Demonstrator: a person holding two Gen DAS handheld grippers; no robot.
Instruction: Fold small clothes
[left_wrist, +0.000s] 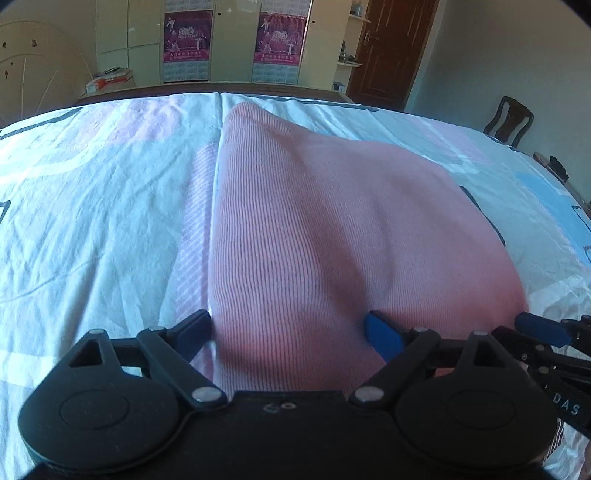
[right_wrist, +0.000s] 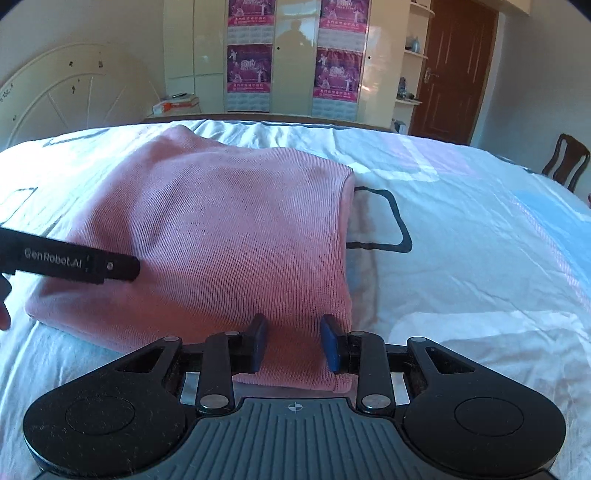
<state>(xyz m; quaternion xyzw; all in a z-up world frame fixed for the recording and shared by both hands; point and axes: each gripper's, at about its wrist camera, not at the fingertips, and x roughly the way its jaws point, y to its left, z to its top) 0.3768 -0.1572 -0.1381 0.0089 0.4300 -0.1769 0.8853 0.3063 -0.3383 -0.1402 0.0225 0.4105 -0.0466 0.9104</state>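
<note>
A pink ribbed knit garment (left_wrist: 314, 229) lies folded on the bed sheet (left_wrist: 92, 206). It also shows in the right wrist view (right_wrist: 229, 229). My left gripper (left_wrist: 288, 332) is open, its blue-padded fingers wide apart astride the garment's near edge. My right gripper (right_wrist: 295, 343) is open with a narrower gap, its fingers either side of the garment's near right corner. The right gripper's finger (left_wrist: 539, 328) shows at the right edge of the left wrist view. The left gripper's body (right_wrist: 74, 262) lies over the garment's left part in the right wrist view.
The white sheet (right_wrist: 480, 258) has pink, blue and black-outline prints and is wrinkled. Behind the bed stand a wardrobe with magenta posters (right_wrist: 249, 70), a brown door (right_wrist: 450, 70) and a headboard (right_wrist: 74, 92). A dark wooden chair (right_wrist: 567, 158) stands at the right.
</note>
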